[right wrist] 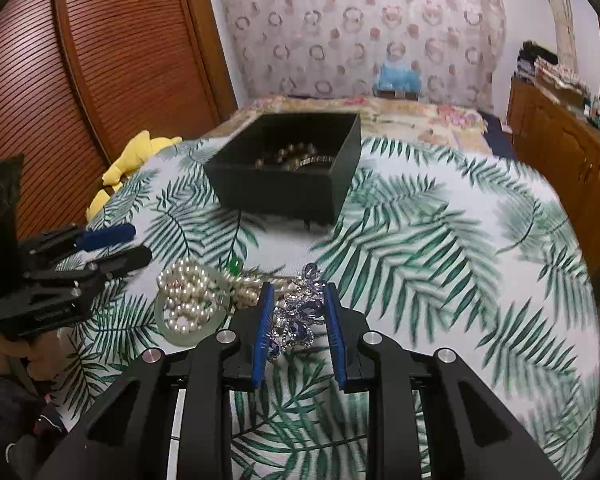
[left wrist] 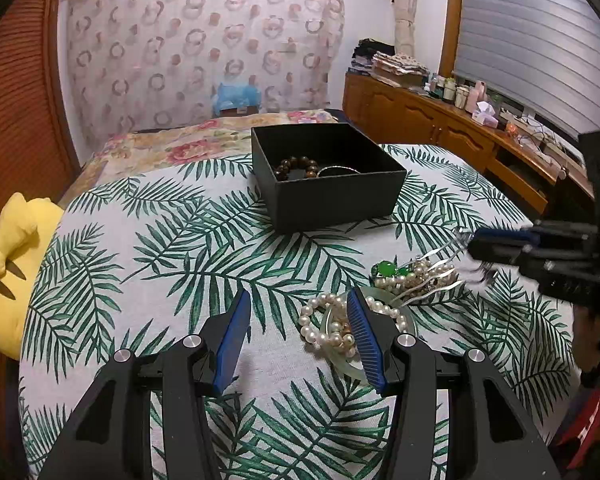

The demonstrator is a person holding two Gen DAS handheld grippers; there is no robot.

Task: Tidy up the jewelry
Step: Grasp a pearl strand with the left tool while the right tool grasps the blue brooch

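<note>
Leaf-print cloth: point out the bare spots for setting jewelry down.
Bare cloth lies between the black box and the left gripper, and left toward the yellow plush. It is crowded around the pearl strands and green-stone piece.

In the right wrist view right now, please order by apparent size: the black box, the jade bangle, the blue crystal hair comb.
1. black box, largest.
2. jade bangle.
3. blue crystal hair comb, between the right claw's pads; close to the bangle in size, so this ranking is unsure.

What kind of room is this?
Probably a bedroom: a bed with a floral bedspread, a long wooden dresser topped with folded clothes and bottles, and a brown slatted wardrobe door.
</note>
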